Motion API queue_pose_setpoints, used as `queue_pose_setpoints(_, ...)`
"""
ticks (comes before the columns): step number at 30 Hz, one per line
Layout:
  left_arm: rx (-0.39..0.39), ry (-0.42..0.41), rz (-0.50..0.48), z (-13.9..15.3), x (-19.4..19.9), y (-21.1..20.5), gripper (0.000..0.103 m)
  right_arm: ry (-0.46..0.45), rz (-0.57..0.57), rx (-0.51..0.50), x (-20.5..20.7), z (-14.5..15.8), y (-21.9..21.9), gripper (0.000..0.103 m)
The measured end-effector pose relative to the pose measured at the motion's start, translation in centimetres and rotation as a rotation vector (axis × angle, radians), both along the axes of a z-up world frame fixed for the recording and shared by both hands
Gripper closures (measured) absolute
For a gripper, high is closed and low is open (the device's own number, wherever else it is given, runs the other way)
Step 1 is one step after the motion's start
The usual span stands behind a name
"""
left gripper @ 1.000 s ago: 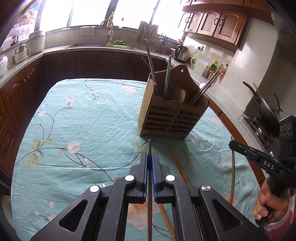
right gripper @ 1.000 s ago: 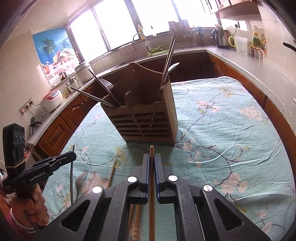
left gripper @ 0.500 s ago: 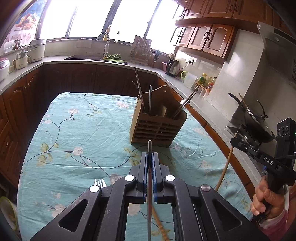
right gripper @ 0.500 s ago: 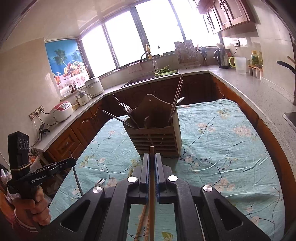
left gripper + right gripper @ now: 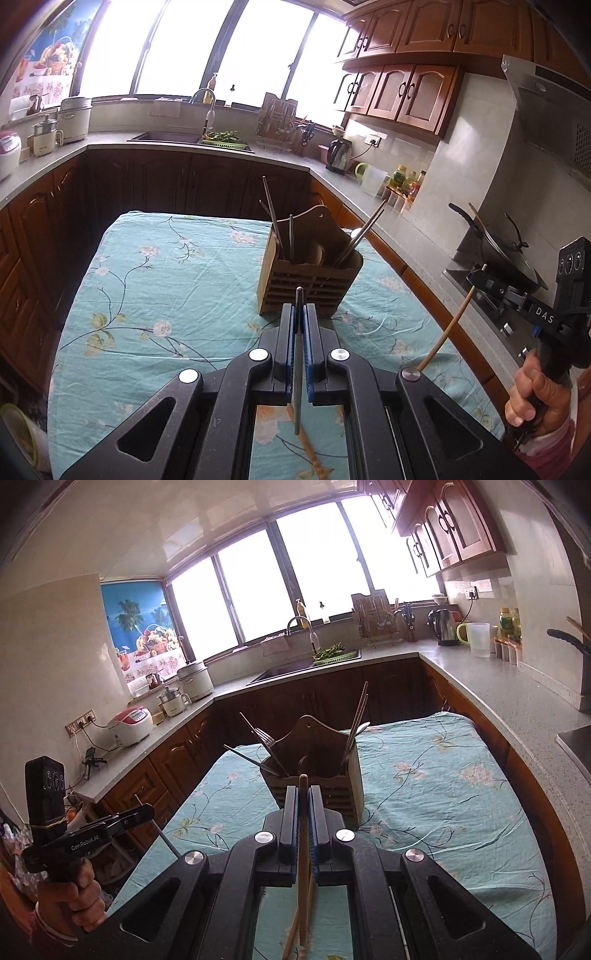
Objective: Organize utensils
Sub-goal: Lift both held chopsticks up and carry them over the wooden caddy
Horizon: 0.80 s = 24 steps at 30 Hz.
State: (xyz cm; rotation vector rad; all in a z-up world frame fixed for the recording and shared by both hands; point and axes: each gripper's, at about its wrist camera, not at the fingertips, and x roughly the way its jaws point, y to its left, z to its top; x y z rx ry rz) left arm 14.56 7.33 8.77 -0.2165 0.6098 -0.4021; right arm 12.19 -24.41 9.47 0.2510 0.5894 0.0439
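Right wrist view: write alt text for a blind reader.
The right claw is shut on a wooden chopstick, raised over a floral tablecloth and facing a wooden utensil holder. At left, the left claw grips a metal chopstick.

1. The left gripper (image 5: 299, 314) is showing matte black fingers lined with blue pads (image 5: 308, 354).
2. Four round silver screws are sitting across its black frame, which is showing triangular cut-outs.
3. The right gripper (image 5: 303, 797) is showing the same black frame, blue pads and silver screws.
4. White lettering is reading "DAS" and "GenRobot.AI" on the handles.
5. The right hand (image 5: 532, 395) is showing bare skin and a pink sleeve.
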Motion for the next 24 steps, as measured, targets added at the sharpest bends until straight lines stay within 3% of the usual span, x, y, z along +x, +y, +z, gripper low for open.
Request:
queue_pose_setpoints(13,-0.017,-0.016,0.013,0.3,1.3,0.0,0.101,-0.023,-0.039,0.023,0.8,0.0,-1.4,0.098)
queue_pose_setpoints(24,-0.061,-0.112,0.008,2.5,4.2,-0.3,0.101,-0.114,-0.068,0.015,2.5,2.3,-2.3,0.098)
